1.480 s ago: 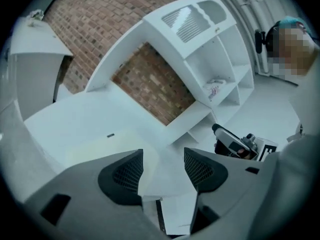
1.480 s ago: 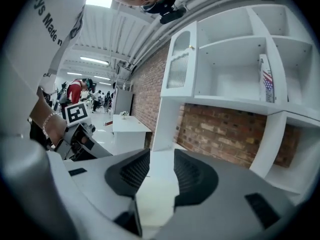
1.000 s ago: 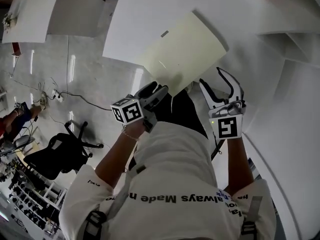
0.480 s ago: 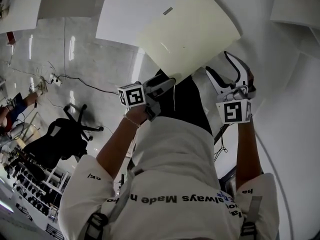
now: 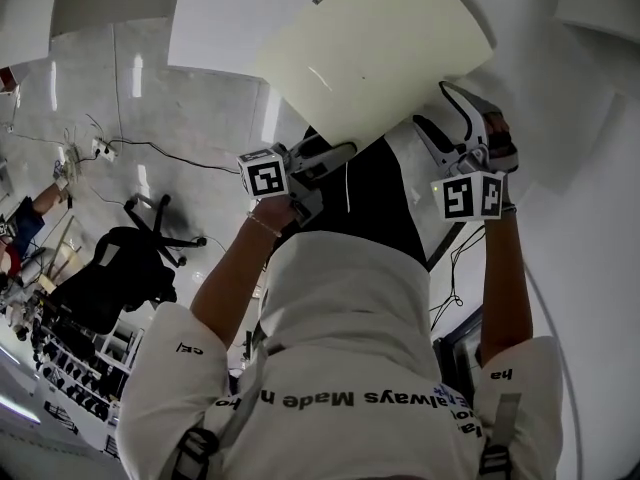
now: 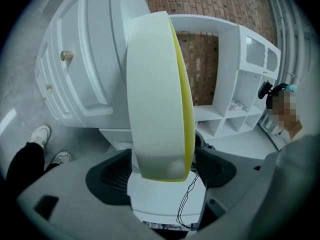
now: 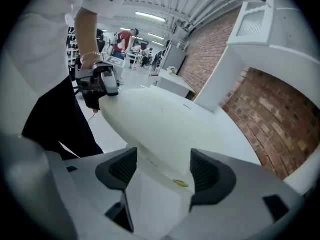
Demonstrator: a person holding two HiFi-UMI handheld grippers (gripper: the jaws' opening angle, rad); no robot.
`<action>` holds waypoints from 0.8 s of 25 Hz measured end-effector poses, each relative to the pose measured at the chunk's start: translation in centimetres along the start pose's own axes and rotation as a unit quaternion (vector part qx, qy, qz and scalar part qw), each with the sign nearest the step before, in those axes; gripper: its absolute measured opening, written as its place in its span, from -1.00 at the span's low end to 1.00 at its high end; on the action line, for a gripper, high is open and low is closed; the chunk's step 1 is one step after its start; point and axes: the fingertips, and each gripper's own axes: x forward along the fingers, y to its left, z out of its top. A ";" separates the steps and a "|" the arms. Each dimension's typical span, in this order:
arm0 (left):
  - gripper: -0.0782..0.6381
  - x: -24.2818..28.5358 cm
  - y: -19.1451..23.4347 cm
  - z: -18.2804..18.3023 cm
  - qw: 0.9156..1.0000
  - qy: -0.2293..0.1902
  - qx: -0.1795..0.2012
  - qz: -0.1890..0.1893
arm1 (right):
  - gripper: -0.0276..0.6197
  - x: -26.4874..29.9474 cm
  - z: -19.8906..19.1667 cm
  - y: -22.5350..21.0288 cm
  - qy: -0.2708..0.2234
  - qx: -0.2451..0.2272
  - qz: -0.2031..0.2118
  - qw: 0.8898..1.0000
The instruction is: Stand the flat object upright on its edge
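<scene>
A pale cream flat panel (image 5: 375, 53) lies on the white table (image 5: 230, 28), its near edge sticking out past the table's edge toward me. My left gripper (image 5: 330, 156) is at the panel's near left corner. In the left gripper view the panel (image 6: 155, 94) runs edge-on between the wide jaws of that gripper (image 6: 162, 171), and I see no pressing by either pad. My right gripper (image 5: 428, 104) is at the near right corner. In its own view the panel (image 7: 160, 119) reaches in between the spread jaws of that gripper (image 7: 159, 171), and the left gripper (image 7: 97, 86) shows at the panel's far corner.
A black office chair (image 5: 110, 278) and a cable (image 5: 150, 148) are on the floor to the left. A white cabinet with brass knobs (image 6: 75, 69) and a white shelf unit (image 6: 235, 104) stand by a brick wall. People (image 7: 125, 39) stand far off.
Both grippers have moved forward from just short of the panel onto its near edge, so it now sits between their jaws. The right gripper's fingers look spread wider.
</scene>
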 end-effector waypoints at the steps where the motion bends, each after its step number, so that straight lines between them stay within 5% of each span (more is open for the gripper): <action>1: 0.29 0.0 -0.1 0.2 1.000 -0.003 0.004 -0.001 | -0.02 0.3 -0.5 0.0 0.006 -0.004 -0.002 1.000; 5: 0.11 -0.4 -0.3 0.4 1.000 -0.002 0.016 0.009 | -0.03 0.7 -1.6 0.1 0.024 -0.010 -0.014 1.000; 20: 0.04 -1.6 -6.3 5.8 0.996 -0.054 0.060 0.045 | -0.03 0.8 0.1 -2.8 0.009 0.011 -0.056 0.998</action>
